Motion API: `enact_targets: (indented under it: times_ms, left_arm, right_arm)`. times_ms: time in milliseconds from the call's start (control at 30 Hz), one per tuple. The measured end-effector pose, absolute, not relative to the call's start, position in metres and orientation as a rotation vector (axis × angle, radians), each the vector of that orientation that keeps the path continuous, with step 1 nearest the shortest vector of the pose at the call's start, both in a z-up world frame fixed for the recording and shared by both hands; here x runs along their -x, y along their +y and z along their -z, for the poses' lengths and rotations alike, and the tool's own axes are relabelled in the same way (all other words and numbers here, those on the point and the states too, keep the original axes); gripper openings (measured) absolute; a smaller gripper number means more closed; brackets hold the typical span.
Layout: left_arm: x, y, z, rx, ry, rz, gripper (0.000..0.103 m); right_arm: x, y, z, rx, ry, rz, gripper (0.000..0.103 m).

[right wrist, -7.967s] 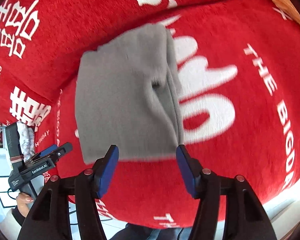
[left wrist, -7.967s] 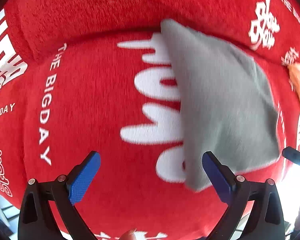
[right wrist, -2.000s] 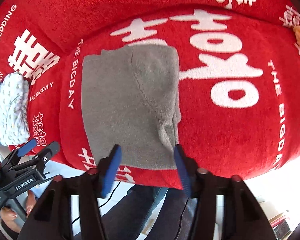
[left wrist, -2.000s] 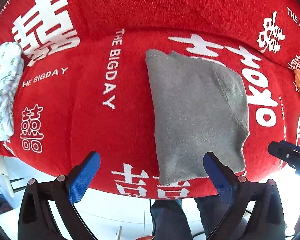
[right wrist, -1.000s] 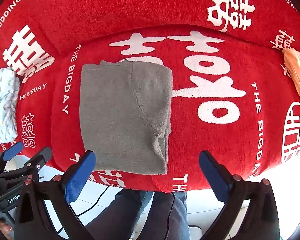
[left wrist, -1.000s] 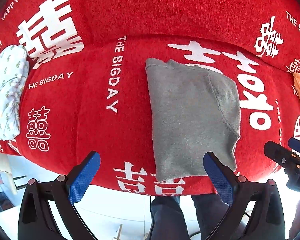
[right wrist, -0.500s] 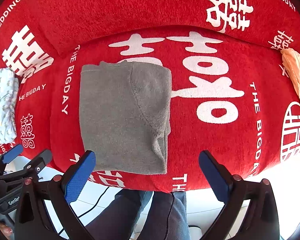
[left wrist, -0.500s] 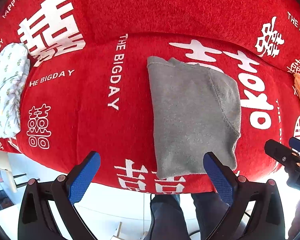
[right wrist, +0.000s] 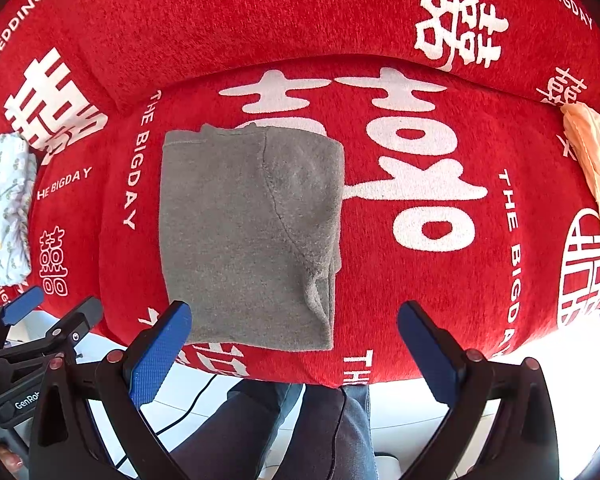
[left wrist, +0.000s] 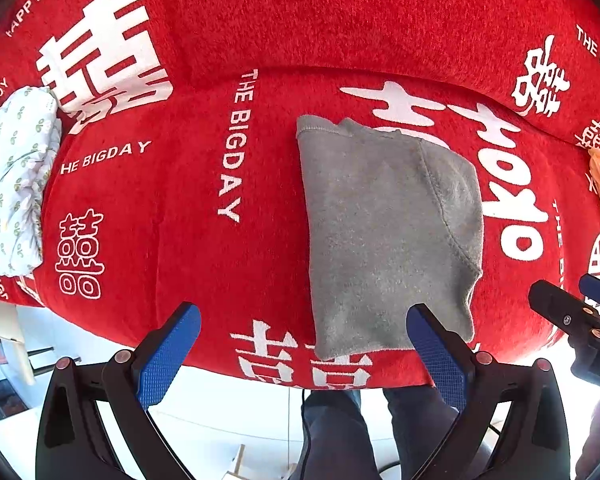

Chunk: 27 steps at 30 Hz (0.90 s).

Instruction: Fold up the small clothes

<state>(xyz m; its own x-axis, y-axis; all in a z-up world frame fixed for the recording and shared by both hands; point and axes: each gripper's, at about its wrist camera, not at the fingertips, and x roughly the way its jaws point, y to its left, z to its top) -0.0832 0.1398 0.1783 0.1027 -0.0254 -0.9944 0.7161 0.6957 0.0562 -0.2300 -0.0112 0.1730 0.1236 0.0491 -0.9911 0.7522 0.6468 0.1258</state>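
Note:
A folded grey fleece garment (left wrist: 384, 232) lies flat on the red sofa seat (left wrist: 172, 232), its near edge by the seat's front edge. It also shows in the right wrist view (right wrist: 244, 232). My left gripper (left wrist: 300, 344) is open and empty, held back over the seat's front edge, apart from the garment. My right gripper (right wrist: 292, 340) is open and empty, also pulled back at the front edge. The right gripper shows at the right of the left wrist view (left wrist: 580, 312); the left gripper shows at the lower left of the right wrist view (right wrist: 40, 320).
The sofa has a red cover with white lettering and a backrest (right wrist: 260, 20) behind the seat. A white patterned folded cloth (left wrist: 12, 184) lies at the seat's left end. An orange cloth (right wrist: 592, 148) lies at the right end. The person's legs (right wrist: 280, 432) and white floor are below.
Over the last second both grippers stay open and drawn back; the view barely shifts. Two seconds ago the right gripper's jaws were narrower by the garment's near edge; they have since opened wide.

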Motion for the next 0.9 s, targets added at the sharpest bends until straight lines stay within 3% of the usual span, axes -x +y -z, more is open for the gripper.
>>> enact_targets:
  times_ms: [900]
  left_arm:
    - [0.0821,0.1398,-0.1780,-0.631,1.374,0.602,0.103]
  right_arm:
    - [0.2292,-0.0109,-0.1730,-0.741,1.370,0.589,0.103]
